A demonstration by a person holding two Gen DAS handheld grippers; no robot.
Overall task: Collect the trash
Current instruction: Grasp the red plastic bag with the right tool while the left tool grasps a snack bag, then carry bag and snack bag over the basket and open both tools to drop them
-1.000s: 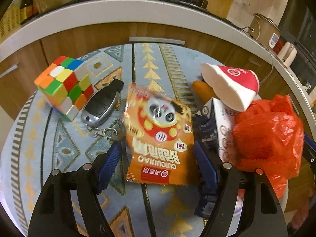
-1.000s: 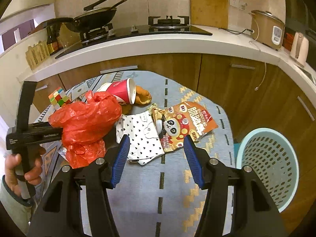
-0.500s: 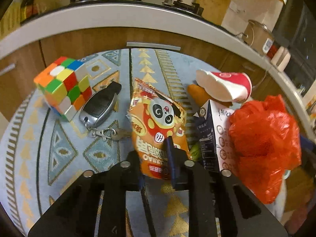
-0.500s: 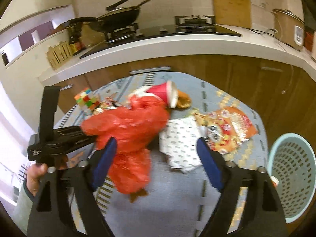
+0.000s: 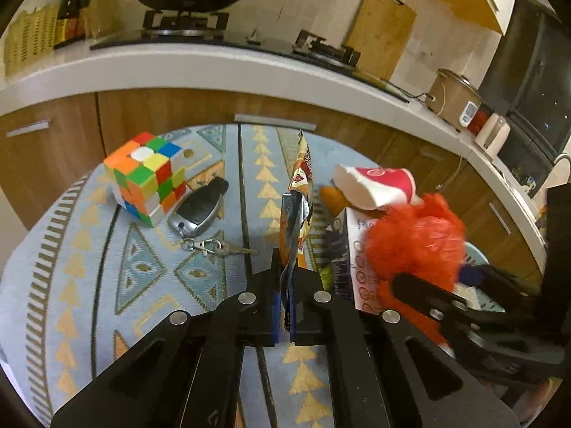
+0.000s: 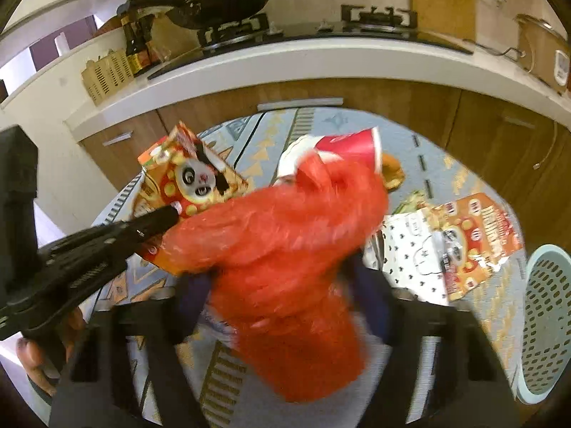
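Observation:
My left gripper [image 5: 285, 306] is shut on an orange panda snack bag [image 5: 298, 210] and holds it edge-on above the table; the bag also shows in the right wrist view [image 6: 189, 182]. My right gripper [image 6: 282, 306] is open, its blue pads either side of a crumpled red plastic bag [image 6: 285, 249], which also shows in the left wrist view [image 5: 414, 235]. A red and white paper cup [image 5: 374, 185] lies on its side behind it. A white patterned carton [image 6: 414, 253] and a second panda snack bag [image 6: 478, 239] lie to the right.
A Rubik's cube [image 5: 146, 174], a car key fob [image 5: 200, 210] and a small key [image 5: 228, 248] lie on the patterned tablecloth [image 5: 107, 285]. A pale blue perforated bin [image 6: 546, 321] stands at the right. Wooden cabinets and a stove counter are behind.
My left gripper closed on the panda snack bag and lifted it upright. My right gripper moved forward until the red bag sits between its pads.

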